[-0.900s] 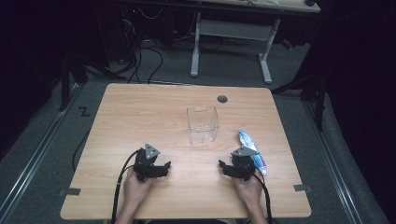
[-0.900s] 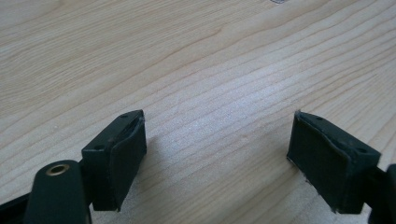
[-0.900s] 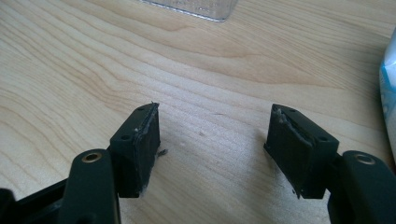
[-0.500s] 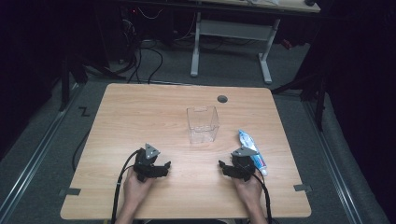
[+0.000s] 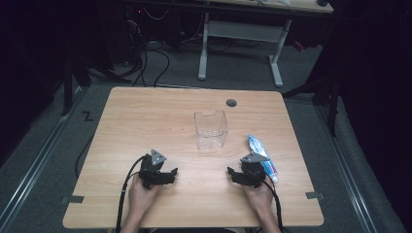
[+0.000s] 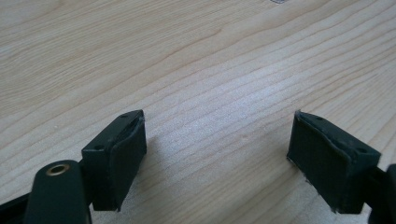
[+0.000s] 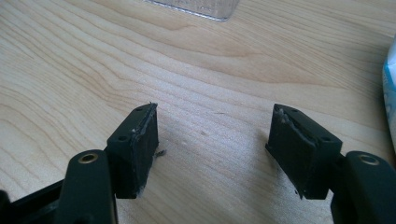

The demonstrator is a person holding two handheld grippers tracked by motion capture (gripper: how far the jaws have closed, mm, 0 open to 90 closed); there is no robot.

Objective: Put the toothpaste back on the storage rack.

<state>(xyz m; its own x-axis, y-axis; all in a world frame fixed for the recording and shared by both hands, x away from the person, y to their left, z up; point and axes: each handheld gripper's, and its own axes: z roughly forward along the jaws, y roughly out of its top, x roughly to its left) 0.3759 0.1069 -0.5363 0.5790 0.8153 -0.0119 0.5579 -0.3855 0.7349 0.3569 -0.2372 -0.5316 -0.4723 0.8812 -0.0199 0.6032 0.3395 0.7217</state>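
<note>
The bench (image 5: pixel 145 116) was a pale wood-grain slab with rounded corners, a small dark round grommet (image 5: pixel 231 102) near its far edge; beyond it on the grey floor stood a white-legged desk frame (image 5: pixel 238 34). A clear, square-walled plastic box (image 5: pixel 211 129) stood upright near the bench's middle, open-topped, well ahead of both hands and between them; nothing lay between it and either tool. A flat white-and-blue toothpaste tube (image 5: pixel 261 156) lay just beside the right tongs (image 5: pixel 238 175), at their outer side. The left tongs (image 5: pixel 167 175) rested low over bare wood; both pairs stood wide apart, black padded jaws empty, hands gripping from behind.
</note>
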